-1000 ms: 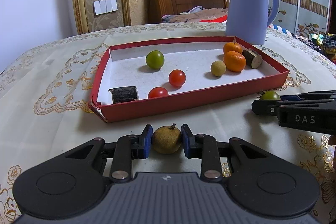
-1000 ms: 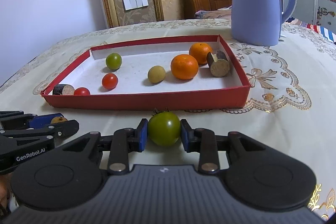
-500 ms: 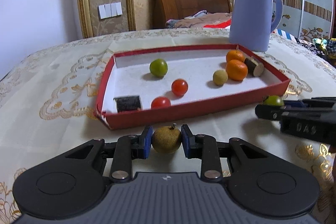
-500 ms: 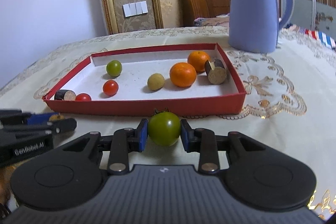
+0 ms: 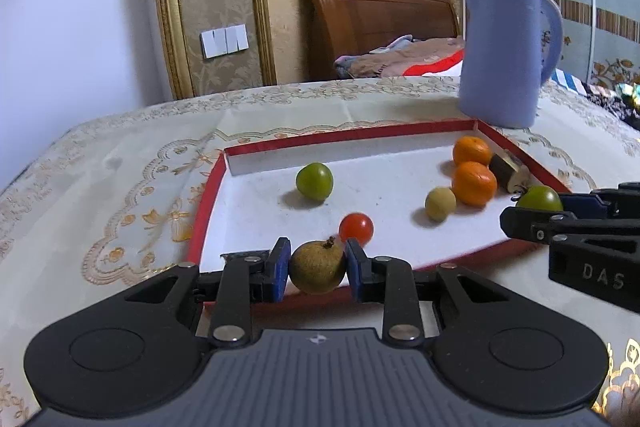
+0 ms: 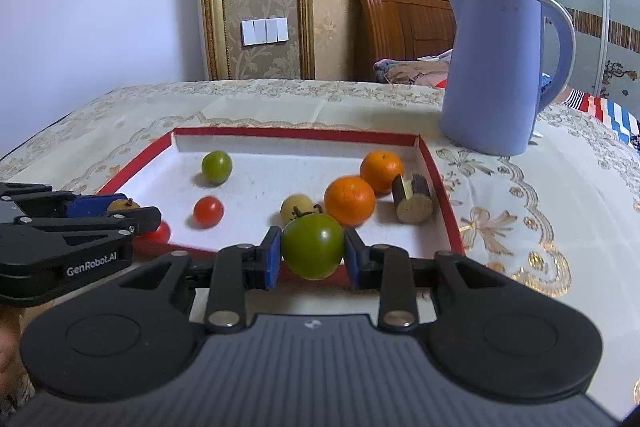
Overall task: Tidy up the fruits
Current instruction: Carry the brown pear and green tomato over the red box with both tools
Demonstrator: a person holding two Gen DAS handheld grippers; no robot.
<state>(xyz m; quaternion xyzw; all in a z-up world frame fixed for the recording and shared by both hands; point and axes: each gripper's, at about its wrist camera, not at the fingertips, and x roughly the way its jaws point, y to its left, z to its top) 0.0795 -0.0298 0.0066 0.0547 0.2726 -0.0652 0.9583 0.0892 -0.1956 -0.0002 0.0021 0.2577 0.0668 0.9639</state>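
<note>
My left gripper (image 5: 317, 269) is shut on a brown longan (image 5: 317, 268) and holds it above the near rim of the red tray (image 5: 208, 195). My right gripper (image 6: 312, 251) is shut on a green tomato (image 6: 313, 245), also lifted over the tray's (image 6: 442, 195) near rim. In the tray lie a green tomato (image 5: 314, 181), a red tomato (image 5: 356, 228), a yellowish longan (image 5: 440, 203), two oranges (image 5: 474, 183) and a short brown log piece (image 5: 507, 173). The right gripper shows at the right of the left wrist view (image 5: 532, 205), the left gripper at the left of the right wrist view (image 6: 120, 211).
A tall lilac jug (image 6: 494, 75) stands behind the tray's far right corner. The table wears a cream embroidered cloth (image 5: 120, 163). A second red tomato (image 6: 158, 233) lies half hidden behind the left gripper. A bed headboard (image 5: 376, 19) stands behind the table.
Both grippers have risen from the tablecloth and moved forward to the tray's near rim, each carrying its fruit. The tray's fruits have not moved.
</note>
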